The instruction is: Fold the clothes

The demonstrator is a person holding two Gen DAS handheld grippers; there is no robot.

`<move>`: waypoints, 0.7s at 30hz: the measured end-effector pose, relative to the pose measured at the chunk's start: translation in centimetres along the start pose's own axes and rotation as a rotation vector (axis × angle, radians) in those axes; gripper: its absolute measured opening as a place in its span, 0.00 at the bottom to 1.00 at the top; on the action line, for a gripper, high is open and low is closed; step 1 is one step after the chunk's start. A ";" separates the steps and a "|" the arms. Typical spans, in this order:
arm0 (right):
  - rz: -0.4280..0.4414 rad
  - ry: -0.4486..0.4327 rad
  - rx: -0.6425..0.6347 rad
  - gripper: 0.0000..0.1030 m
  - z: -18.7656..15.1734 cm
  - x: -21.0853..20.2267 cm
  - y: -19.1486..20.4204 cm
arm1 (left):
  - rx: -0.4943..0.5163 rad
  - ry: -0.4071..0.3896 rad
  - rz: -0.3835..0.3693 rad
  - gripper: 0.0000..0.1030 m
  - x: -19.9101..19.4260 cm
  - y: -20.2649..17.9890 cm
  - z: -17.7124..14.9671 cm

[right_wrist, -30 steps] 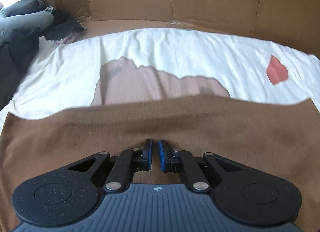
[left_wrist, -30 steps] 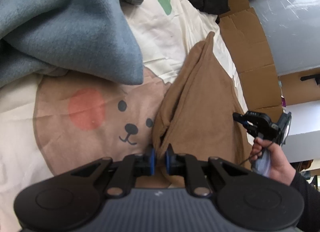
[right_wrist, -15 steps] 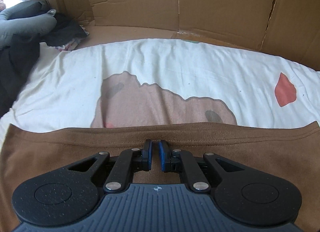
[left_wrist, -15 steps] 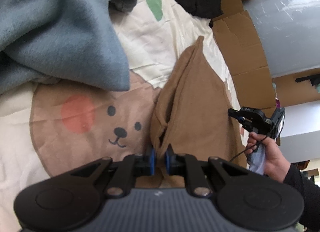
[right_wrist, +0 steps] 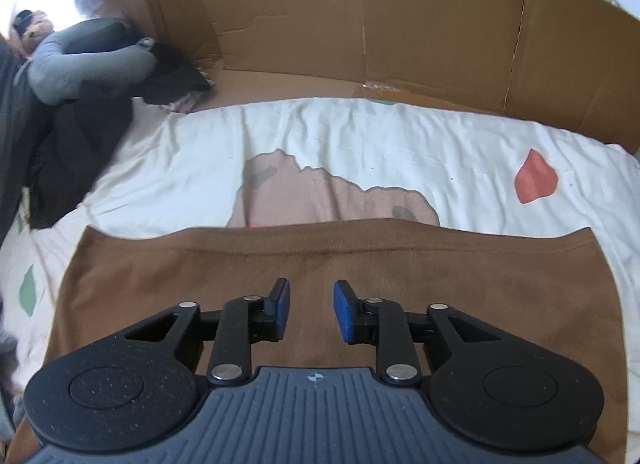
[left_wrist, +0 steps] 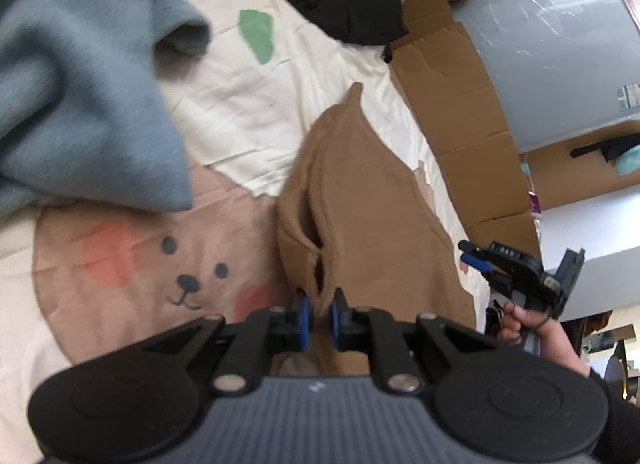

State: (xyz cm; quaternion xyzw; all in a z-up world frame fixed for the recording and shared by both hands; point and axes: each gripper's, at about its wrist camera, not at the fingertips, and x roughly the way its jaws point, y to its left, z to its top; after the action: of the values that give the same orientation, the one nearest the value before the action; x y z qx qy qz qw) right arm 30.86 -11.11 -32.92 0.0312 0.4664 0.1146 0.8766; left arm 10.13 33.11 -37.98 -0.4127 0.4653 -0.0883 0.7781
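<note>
The brown garment [left_wrist: 372, 220] lies on the bear-print sheet [left_wrist: 132, 260] near its cardboard-side edge, one bunched edge pinched in the left claw [left_wrist: 318, 314]. The right claw [right_wrist: 308, 310], spread wide, hovers over the flat brown cloth, gripped by the right hand [left_wrist: 536, 328].

A garment [right_wrist: 280, 264] lies on the bed sheet [right_wrist: 360, 136], a blanket [left_wrist: 80, 84] to its left, cardboard [right_wrist: 360, 32] beyond, and a clothes pile [right_wrist: 80, 84] far left
</note>
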 end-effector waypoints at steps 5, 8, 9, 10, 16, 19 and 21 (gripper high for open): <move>0.032 -0.007 -0.039 0.35 -2.3 -3.5 1.5 | 0.039 -0.003 -0.033 0.11 0.1 -2.4 0.8; 0.066 -0.006 -0.070 0.35 -3.9 -5.3 2.7 | 0.048 -0.005 -0.054 0.11 0.2 -3.7 1.2; 0.081 -0.007 -0.075 0.35 -4.4 -6.0 3.1 | 0.054 -0.003 -0.060 0.11 0.2 -4.2 1.4; 0.090 -0.010 -0.078 0.35 -4.8 -6.6 3.4 | 0.062 0.000 -0.064 0.11 0.3 -4.7 1.6; 0.162 -0.020 -0.121 0.37 -7.0 -10.1 6.2 | 0.082 0.018 -0.081 0.11 0.4 -6.7 1.9; 0.201 -0.023 -0.163 0.37 -7.8 -11.6 7.7 | 0.075 0.017 -0.092 0.11 0.4 -7.5 1.9; 0.228 -0.028 -0.187 0.38 -8.2 -12.4 8.7 | 0.079 0.017 -0.098 0.11 0.5 -8.1 1.9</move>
State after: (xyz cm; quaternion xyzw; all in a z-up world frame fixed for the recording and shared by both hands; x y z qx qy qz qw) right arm 15.89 -5.94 -26.05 0.0037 0.4350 0.2561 0.8633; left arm 13.86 28.71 -32.03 -0.4031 0.4473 -0.1480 0.7846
